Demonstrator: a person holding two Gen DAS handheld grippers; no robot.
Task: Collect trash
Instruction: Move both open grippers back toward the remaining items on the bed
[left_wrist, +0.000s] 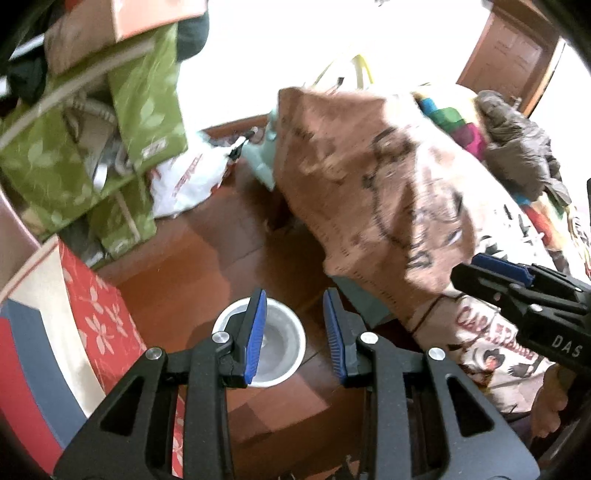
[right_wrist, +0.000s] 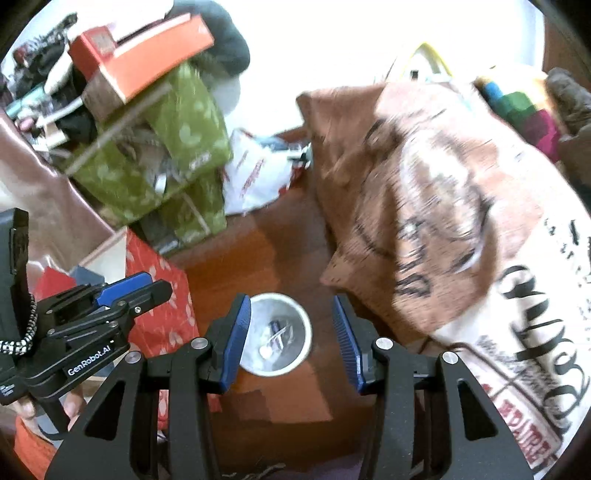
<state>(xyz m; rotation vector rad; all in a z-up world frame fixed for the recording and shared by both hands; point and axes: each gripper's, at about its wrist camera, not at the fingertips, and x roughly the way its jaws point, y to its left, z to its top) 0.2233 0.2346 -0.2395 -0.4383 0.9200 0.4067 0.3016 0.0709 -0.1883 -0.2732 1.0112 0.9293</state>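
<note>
Right wrist: upright bin (right_wrist: 275, 334), mouth facing up.

Surroundings: cluttered room with wooden floor

A reddish-brown wooden floor (left_wrist: 229, 251) is seen below. A printed brown-and-cream blanket (left_wrist: 388, 192) is draped over the right side, with a colourful checked cloth (left_wrist: 454, 122) and a dark padded jacket (left_wrist: 517, 147) lying beyond it. Green leaf-patterned boxes (left_wrist: 147, 96) are stacked at the upper left, topped by an orange box (right_wrist: 147, 62). A white plastic bag (left_wrist: 188, 181) with red lettering is set on the floor just beside them. A red flower-patterned box (left_wrist: 99, 314) is placed at the lower left. A brown door (left_wrist: 509, 55) is visible at the upper right.
</note>
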